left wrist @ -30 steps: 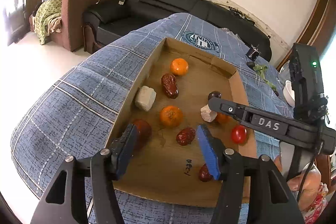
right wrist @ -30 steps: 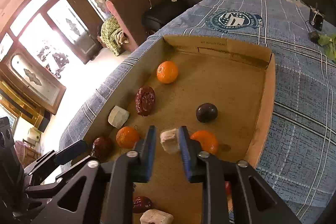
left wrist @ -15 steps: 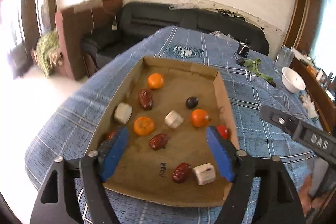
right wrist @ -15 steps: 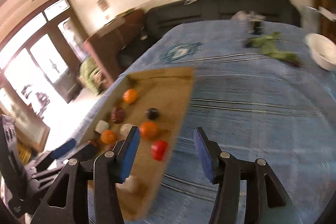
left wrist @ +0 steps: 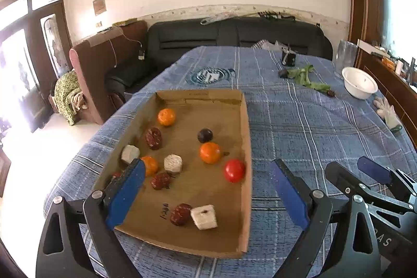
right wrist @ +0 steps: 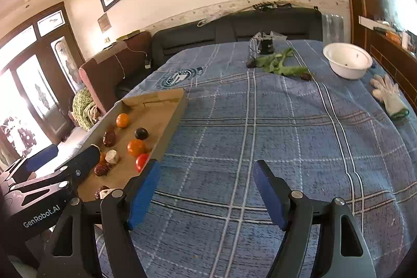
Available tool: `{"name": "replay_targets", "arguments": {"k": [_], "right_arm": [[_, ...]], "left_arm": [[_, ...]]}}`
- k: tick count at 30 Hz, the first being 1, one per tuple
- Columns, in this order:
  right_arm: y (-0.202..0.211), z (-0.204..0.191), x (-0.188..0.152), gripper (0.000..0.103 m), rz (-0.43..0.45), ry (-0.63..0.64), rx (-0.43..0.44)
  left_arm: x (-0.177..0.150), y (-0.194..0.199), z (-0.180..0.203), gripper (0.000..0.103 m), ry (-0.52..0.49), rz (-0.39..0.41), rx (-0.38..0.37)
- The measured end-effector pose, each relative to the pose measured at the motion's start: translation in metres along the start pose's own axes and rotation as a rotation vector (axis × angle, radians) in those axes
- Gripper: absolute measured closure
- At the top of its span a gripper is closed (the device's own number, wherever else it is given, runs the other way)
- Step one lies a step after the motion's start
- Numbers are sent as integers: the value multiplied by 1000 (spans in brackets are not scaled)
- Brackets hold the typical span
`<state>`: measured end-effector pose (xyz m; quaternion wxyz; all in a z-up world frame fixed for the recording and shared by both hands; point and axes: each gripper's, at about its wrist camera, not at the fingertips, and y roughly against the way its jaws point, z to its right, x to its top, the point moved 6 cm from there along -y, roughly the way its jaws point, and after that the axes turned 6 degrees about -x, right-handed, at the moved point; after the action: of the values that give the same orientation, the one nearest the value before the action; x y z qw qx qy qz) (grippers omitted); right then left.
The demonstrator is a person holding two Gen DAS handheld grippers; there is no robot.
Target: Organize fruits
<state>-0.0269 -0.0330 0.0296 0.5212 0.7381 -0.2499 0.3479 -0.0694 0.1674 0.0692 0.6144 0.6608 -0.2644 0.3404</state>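
Beside cardboard tray (left wrist: 246,137), our left gripper (left wrist: 208,196) and right gripper (right wrist: 206,190) opening, empty; we approach tomato (left wrist: 234,170) squarely, squeeze gently.

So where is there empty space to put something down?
The big bare patch is the blue checked cloth, between the cardboard tray and the white bowl, short of the green leaves and glove. Inside the tray, the far end past the top orange is free. Its near left side is crowded with fruit and white blocks.
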Motion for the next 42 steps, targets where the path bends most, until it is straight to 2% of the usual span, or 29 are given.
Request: {"name": "replay_targets", "arguments": {"k": [14,21,31,42], "right_arm": [[-2,35,-8,22,-12,-59,-52],[0,40,-8,19,2,-42,-116],[3,35,-8,14,32,51,-231],[7,30,-10,13,29,67,-246]], "left_arm": [[-5,-13,11,7,10,-36,1],[-7,-16,6,7,31,-46,-5],[-11,-18,-4,7,58,-49,-10],[-13,-12,-15,7,96,-33,-18]]}}
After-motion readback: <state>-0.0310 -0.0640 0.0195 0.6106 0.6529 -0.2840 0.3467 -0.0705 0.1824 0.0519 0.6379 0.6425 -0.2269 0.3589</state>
